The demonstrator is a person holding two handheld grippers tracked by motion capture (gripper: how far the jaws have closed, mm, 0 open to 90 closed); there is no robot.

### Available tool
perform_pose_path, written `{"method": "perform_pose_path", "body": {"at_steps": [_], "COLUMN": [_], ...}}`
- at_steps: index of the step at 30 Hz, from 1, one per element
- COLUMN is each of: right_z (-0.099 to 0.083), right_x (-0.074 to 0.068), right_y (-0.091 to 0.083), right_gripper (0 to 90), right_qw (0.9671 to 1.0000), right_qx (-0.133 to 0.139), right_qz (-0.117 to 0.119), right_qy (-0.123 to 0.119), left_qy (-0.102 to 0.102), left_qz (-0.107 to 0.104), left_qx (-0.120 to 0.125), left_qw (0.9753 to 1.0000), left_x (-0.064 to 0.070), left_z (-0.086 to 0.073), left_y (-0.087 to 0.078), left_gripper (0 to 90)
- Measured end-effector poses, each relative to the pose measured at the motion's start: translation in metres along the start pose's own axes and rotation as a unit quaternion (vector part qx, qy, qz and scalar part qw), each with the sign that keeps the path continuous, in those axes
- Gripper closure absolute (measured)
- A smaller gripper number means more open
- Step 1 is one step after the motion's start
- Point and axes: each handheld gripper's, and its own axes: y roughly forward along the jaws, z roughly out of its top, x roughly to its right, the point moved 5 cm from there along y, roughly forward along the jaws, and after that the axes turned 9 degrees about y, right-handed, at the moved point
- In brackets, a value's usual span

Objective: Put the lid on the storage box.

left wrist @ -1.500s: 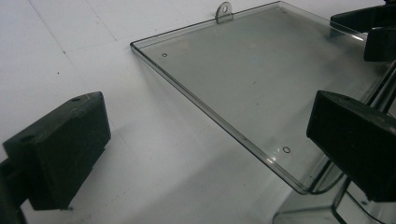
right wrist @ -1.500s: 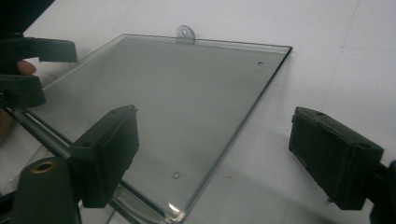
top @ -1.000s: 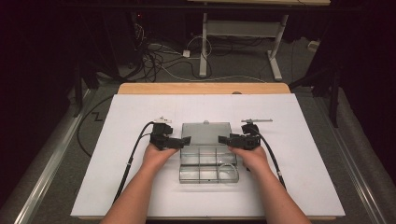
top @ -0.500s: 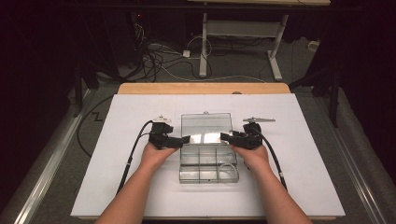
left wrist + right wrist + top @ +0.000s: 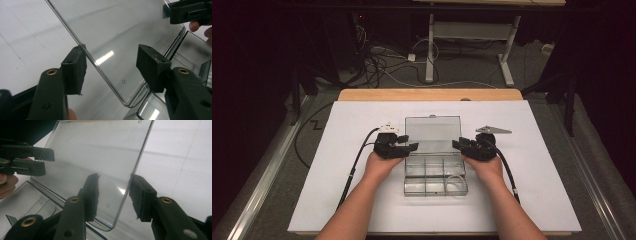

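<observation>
A clear box (image 5: pixel 435 175) lies mid-worktop (image 5: pixel 337 200), its long axis running away from the person. Its lid (image 5: pixel 433 134) is swung open past the far end, hinge beside the claws, free edge pointing away. The left claw (image 5: pixel 411 147) is spread astride the lid's left edge; the right claw (image 5: pixel 457 144) is spread astride its right edge, perhaps just touching.

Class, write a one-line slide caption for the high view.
Two hand-held grippers, left gripper and right gripper, flank the raised lid of a clear compartment box.
</observation>
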Motion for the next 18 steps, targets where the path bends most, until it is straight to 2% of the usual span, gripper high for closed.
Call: {"method": "perform_pose_path", "body": {"at_steps": [11,18], "right_z": [0.004,0.007], "right_x": [0.0,-0.002], "right_y": [-0.016,-0.032], "right_gripper": [75.2,81.6], "right_qw": [0.9988,0.9972], "right_qx": [0.019,0.034], "right_qz": [-0.021,-0.023], "right_qy": [-0.038,-0.062], "left_qy": [0.019,0.027], "left_qz": [0.011,0.015], "left_qx": [0.007,0.01], "left_qw": [0.9997,0.9995], "left_x": [0.003,0.005], "left_z": [0.005,0.007], "left_y": [-0.009,-0.015], "left_gripper": [51.5,57.5]}}
